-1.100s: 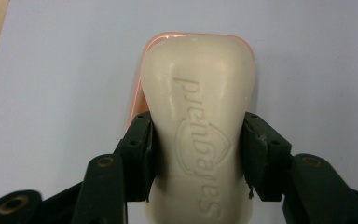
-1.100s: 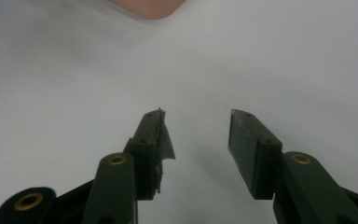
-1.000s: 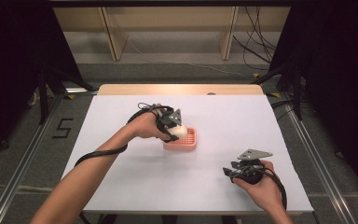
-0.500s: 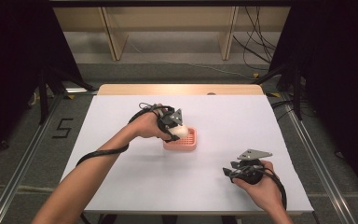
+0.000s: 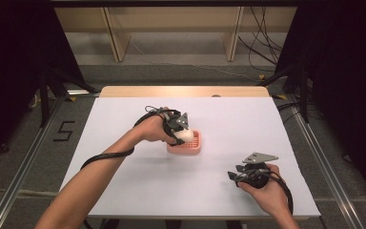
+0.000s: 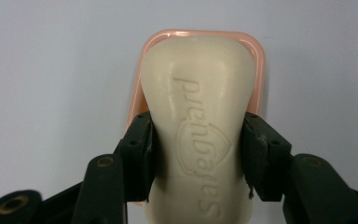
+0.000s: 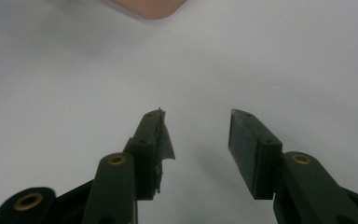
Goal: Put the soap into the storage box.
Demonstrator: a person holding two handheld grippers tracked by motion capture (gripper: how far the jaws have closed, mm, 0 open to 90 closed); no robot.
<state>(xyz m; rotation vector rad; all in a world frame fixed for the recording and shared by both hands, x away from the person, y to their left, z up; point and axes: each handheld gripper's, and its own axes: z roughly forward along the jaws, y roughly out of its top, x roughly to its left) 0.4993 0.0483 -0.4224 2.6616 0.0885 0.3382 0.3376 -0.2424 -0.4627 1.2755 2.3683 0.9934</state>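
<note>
The left hand-held gripper [image 6: 198,154] clamps one cream soap bar [image 6: 199,116] above one pink dish [image 5: 193,147]. At five o'clock, the right hand-held gripper [image 7: 196,140] gapes empty over the surface [image 5: 248,119].

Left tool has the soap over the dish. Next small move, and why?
Probably lower it a little, then open. The left tool is shut on the soap bar, which sits squarely above the pink soap dish; whether the bar already touches the dish cannot be told. The right tool is open, off to the side.

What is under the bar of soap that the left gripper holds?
Under the soap bar is a pink soap dish; its rim shows around the bar. The dish's inside is covered.
</note>
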